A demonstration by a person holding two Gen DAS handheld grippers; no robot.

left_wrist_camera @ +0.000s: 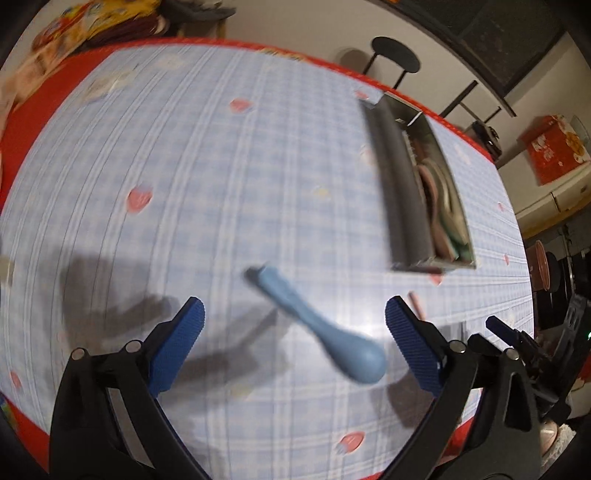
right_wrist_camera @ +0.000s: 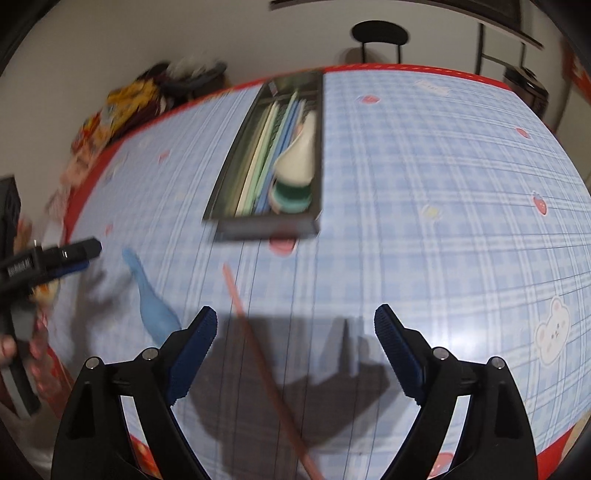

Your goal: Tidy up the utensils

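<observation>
A light blue spoon [left_wrist_camera: 321, 325] lies on the checked tablecloth, bowl toward me, between the wide-apart fingers of my left gripper [left_wrist_camera: 295, 308], which is open and touches nothing. A thin pink chopstick [right_wrist_camera: 258, 350] lies on the cloth between the fingers of my right gripper [right_wrist_camera: 295, 325], also open and empty. The grey utensil tray [right_wrist_camera: 266, 221] holds green, blue and white utensils and stands beyond both grippers. The right wrist view also shows the blue spoon [right_wrist_camera: 151, 302] and the left gripper [right_wrist_camera: 88, 254] at far left. The right gripper [left_wrist_camera: 506, 332] shows at the right edge of the left wrist view.
The table [left_wrist_camera: 184, 166] has a blue checked cloth with a red border. Colourful bags [right_wrist_camera: 125, 103] are piled at its far left corner. A black stool [right_wrist_camera: 380, 33] stands behind the table. A red box [left_wrist_camera: 554, 147] rests on a shelf at right.
</observation>
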